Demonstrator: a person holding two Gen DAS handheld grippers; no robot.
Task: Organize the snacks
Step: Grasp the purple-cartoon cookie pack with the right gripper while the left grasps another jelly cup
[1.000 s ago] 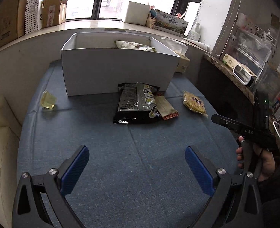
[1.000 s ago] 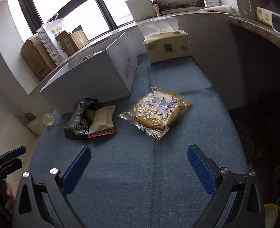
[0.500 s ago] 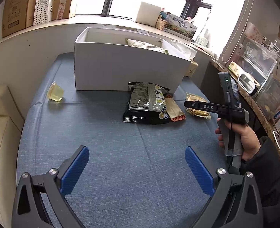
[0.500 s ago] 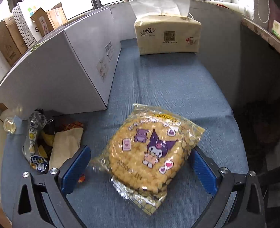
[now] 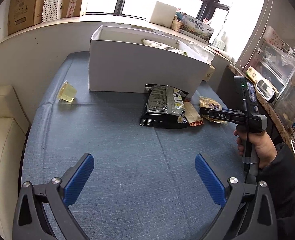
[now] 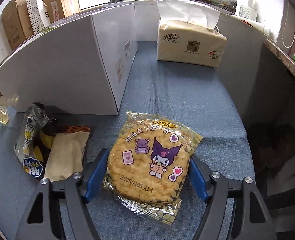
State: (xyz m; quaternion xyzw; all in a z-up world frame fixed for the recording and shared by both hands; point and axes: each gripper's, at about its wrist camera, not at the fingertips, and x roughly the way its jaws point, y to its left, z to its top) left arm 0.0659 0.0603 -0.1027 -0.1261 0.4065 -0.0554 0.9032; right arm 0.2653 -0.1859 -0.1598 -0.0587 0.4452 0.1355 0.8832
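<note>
Right wrist view: the right gripper points steeply down at the blue cushion, and its jaws are closing with the round cracker pack between them. The blue pads sit right at the pack's left and right edges; whether they press on it yet cannot be told. The pack lies flat, printed side up, just near of the white box corner. To its left lie a beige packet and a grey-and-black bag, touching each other. A small jelly cup sits at the far left, well apart. A tissue pack stands at the far end of the cushion, right of the box.

Left wrist view shows the right hand wrapped around the gripper's handle at the right side, with a dark sleeve behind it; the tool's body reaches left over the cracker pack. The left gripper hangs over bare cushion near the viewer, tilted down, its jaws wide apart with nothing between them. The box stands at the far side, open-topped, with a bag showing over its rim. The cup lies tipped on the left.
</note>
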